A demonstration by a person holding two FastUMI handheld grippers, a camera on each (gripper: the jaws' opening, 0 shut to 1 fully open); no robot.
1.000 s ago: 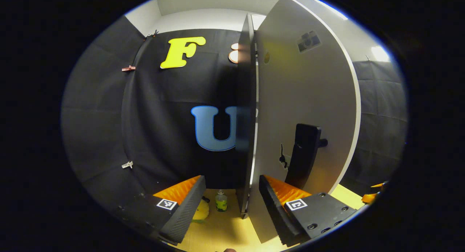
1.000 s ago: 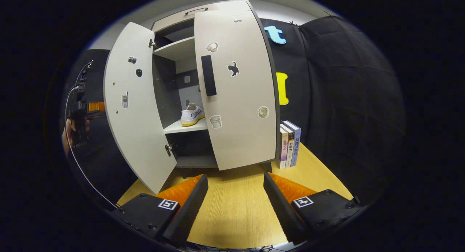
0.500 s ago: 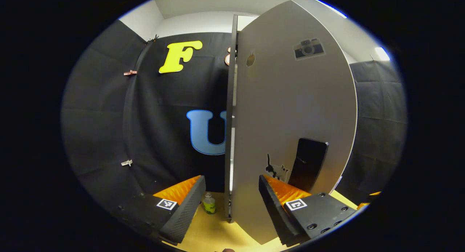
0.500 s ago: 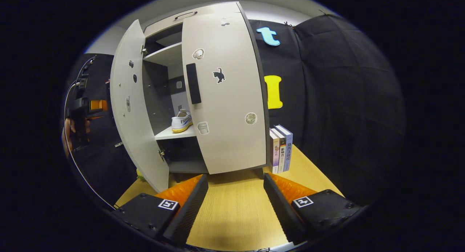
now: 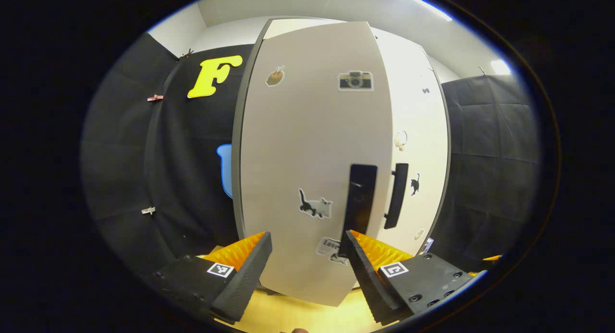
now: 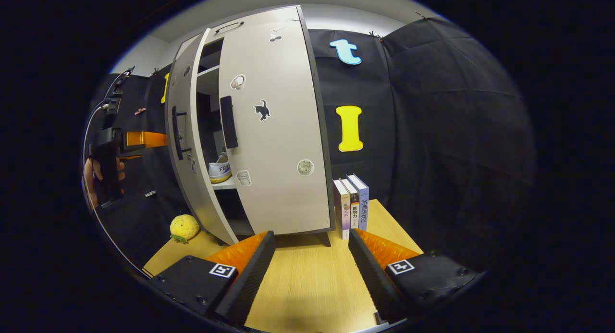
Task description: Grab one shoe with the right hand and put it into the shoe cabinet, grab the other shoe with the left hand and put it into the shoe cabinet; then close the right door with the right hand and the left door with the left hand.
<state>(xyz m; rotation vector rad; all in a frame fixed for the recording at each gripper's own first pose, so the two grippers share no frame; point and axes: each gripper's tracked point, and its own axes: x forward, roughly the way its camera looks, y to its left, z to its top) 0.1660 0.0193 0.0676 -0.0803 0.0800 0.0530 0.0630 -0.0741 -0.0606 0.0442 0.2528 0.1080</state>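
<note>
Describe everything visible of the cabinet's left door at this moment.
The left door is a tall, pale matte panel with a dark edge, hinged at the cabinet's outer side. It is nearly closed; a narrow gap beside the right door shows a white shoe on a shelf. It carries a dark vertical handle and stickers: a camera and a cat. The left tool is open close to its face; contact is unclear.

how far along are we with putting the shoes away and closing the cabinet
A shoe sits on a shelf inside the shoe cabinet, and the right door looks shut. The left door is nearly closed, a gap remaining; the open left gripper faces it. Left: shutting it fully.
</note>
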